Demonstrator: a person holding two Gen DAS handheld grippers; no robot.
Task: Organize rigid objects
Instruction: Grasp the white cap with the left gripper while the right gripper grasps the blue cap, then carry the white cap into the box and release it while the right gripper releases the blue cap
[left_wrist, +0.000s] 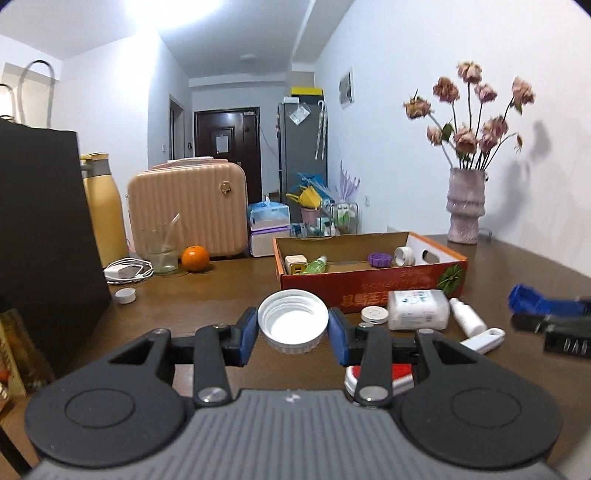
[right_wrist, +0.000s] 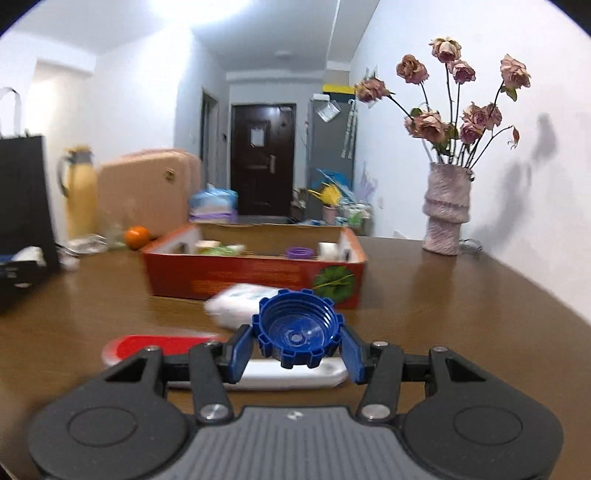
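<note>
My left gripper (left_wrist: 293, 326) is shut on a white ribbed cap (left_wrist: 293, 319), open side up, held above the table in front of the red cardboard box (left_wrist: 373, 282). My right gripper (right_wrist: 297, 341) is shut on a blue notched cap (right_wrist: 296, 330), also open side up, in front of the same box (right_wrist: 255, 275). The right gripper shows at the right edge of the left wrist view (left_wrist: 546, 314). The box holds a purple cap (left_wrist: 379, 259), a tape roll (left_wrist: 404, 255), a green bottle (left_wrist: 316, 264) and a plug (left_wrist: 295, 264).
On the wooden table (left_wrist: 221, 284) lie a white packet (left_wrist: 417, 309), a small white bottle (left_wrist: 467, 315), a round white disc (left_wrist: 373, 314) and a red-and-white item (right_wrist: 162, 345). A vase of flowers (left_wrist: 465, 206), an orange (left_wrist: 195, 258), a glass (left_wrist: 162, 253), a black bag (left_wrist: 40, 240) stand around.
</note>
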